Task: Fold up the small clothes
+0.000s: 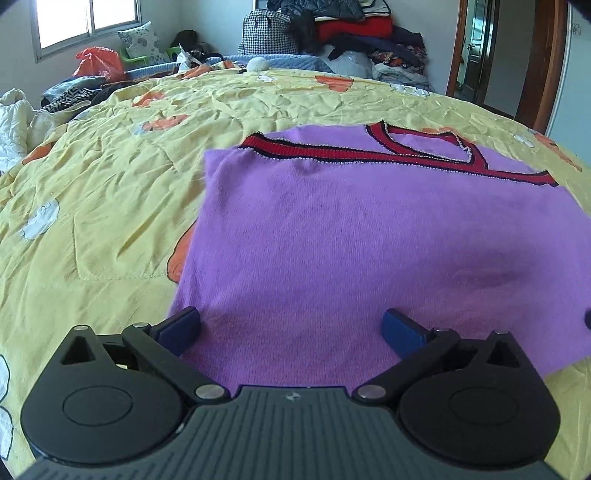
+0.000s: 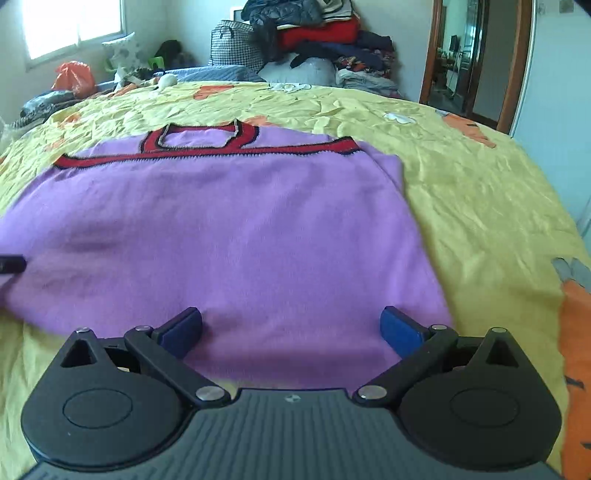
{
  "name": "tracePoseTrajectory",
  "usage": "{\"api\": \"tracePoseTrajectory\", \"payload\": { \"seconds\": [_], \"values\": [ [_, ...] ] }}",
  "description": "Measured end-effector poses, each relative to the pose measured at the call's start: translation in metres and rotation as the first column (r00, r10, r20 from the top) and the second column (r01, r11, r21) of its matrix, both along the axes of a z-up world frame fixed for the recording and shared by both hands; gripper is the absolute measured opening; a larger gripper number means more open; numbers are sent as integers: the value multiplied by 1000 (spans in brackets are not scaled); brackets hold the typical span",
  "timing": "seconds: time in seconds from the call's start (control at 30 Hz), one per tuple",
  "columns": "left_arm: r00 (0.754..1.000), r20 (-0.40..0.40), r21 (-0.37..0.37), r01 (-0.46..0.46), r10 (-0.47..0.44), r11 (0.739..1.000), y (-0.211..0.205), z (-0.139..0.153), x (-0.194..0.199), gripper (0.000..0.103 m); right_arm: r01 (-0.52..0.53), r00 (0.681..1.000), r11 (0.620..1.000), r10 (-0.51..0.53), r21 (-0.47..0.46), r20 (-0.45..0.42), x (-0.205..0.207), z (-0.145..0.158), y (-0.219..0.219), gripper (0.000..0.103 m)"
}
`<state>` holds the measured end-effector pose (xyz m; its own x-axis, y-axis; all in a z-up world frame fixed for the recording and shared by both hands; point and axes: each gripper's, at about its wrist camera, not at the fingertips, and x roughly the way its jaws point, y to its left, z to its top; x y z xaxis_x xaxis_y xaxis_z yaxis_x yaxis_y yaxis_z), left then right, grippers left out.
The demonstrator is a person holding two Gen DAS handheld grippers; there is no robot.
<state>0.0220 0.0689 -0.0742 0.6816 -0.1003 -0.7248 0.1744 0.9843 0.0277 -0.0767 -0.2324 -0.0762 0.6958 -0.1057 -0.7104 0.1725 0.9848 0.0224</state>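
Note:
A purple knitted top (image 1: pixel 351 229) with red and black trim at its far edge lies flat on the yellow bedspread (image 1: pixel 110 177). My left gripper (image 1: pixel 291 328) hovers over the near left part of the top, its blue fingers (image 1: pixel 181 328) spread wide with nothing between them. In the right wrist view the same purple top (image 2: pixel 229 229) fills the middle, and my right gripper (image 2: pixel 291 326) stands open over its near right part, holding nothing. A dark tip of the left gripper (image 2: pixel 11 264) shows at the left edge of that view.
The yellow bedspread (image 2: pixel 480 192) with orange and white prints extends around the garment. A heap of clothes and a checked bag (image 1: pixel 269 31) lie beyond the bed's far edge, an orange bag (image 1: pixel 98 62) under the window, and a doorway (image 2: pixel 469 59) at the right.

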Motion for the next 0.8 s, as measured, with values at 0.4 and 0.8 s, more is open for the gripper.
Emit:
{"api": "tracePoseTrajectory", "payload": {
  "seconds": [0.4, 0.8],
  "values": [
    [1000, 5, -4, 8, -8, 1000, 2, -1, -5, 103, 20, 1000, 1000, -20, -20, 8, 25, 1, 31, 103],
    [998, 63, -14, 15, -14, 1000, 4, -6, -13, 103, 39, 998, 999, -39, -9, 39, 14, -2, 32, 103]
  ]
}}
